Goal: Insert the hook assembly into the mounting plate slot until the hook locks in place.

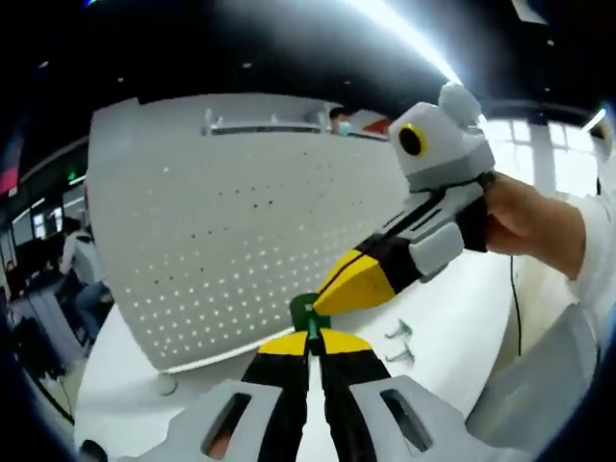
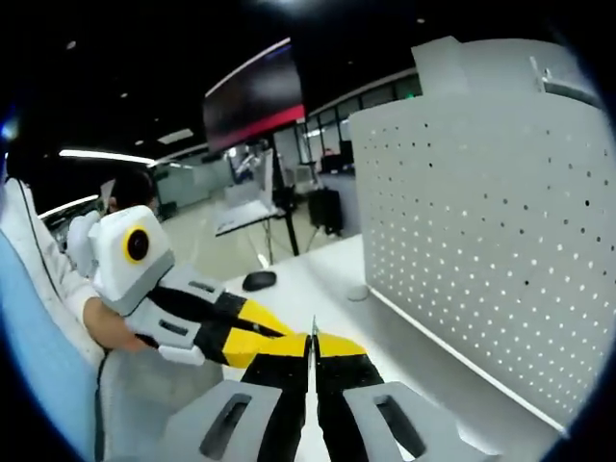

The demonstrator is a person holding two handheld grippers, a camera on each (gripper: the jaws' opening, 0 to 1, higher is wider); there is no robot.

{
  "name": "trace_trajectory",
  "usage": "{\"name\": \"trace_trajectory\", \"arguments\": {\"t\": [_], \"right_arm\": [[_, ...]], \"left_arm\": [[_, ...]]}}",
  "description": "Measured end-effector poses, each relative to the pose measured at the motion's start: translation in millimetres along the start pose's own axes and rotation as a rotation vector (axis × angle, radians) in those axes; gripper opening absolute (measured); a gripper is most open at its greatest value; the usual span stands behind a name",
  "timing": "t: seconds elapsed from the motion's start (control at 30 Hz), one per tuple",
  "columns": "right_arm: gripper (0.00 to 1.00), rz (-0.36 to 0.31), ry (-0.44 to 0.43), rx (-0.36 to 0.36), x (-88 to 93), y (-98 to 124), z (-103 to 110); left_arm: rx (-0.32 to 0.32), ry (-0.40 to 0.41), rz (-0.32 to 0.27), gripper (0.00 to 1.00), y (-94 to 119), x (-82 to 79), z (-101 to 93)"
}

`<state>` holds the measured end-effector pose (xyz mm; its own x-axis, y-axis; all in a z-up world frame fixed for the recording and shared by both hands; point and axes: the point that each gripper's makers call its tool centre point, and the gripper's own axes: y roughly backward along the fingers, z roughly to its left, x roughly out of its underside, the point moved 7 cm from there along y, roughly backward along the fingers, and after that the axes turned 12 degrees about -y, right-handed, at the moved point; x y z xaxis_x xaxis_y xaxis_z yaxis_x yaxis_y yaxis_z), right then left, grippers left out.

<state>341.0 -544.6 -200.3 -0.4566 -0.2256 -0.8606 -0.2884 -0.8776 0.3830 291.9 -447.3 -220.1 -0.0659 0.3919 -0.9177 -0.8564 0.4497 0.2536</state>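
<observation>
The left gripper point(image 1: 309, 344) is showing its yellow-tipped black jaws pressed together on a thin dark metal stem, and the small green hook piece point(image 1: 306, 310) is sitting right at their tips. Coming in from the right of those jaws, the right gripper point(image 1: 358, 282) is touching the green piece with its yellow point. Just right of the jaws, two small silvery metal hooks point(image 1: 398, 343) are lying on the white counter point(image 1: 462, 318), with open counter around them. Directly beyond the tips, the white perforated mounting plate point(image 1: 241, 226) is standing upright, its lower edge meeting the counter close behind the green piece.

In the right gripper view, the right gripper point(image 2: 313, 361) is holding its jaws closed on a thin metal pin. The left gripper point(image 2: 252, 339) is meeting it from the left. The perforated plate point(image 2: 481, 221) is rising to the right of the jaws, with bare counter point(image 2: 318, 279) stretching ahead. A dark computer mouse point(image 2: 258, 280) is lying farther off.
</observation>
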Motion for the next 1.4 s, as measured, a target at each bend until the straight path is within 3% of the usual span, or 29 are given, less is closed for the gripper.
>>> {"name": "trace_trajectory", "arguments": {"t": [0.43, 0.73, 1.4], "right_arm": [[0.0, -0.024, -0.035, -0.001, -2.7, -0.8, 1.8], [0.0, -0.053, -0.115, -0.043, -3.6, -0.7, 3.2], [0.0, -0.06, -0.145, -0.062, -6.2, -2.2, 7.6]], "left_arm": [[-0.048, 0.014, -0.065, 0.09, 4.8, -1.8, 0.8], [-0.093, -0.009, -0.101, 0.08, 8.1, -6.0, 6.9], [-0.086, -0.014, -0.117, 0.04, 7.9, -5.3, 8.2]]}}
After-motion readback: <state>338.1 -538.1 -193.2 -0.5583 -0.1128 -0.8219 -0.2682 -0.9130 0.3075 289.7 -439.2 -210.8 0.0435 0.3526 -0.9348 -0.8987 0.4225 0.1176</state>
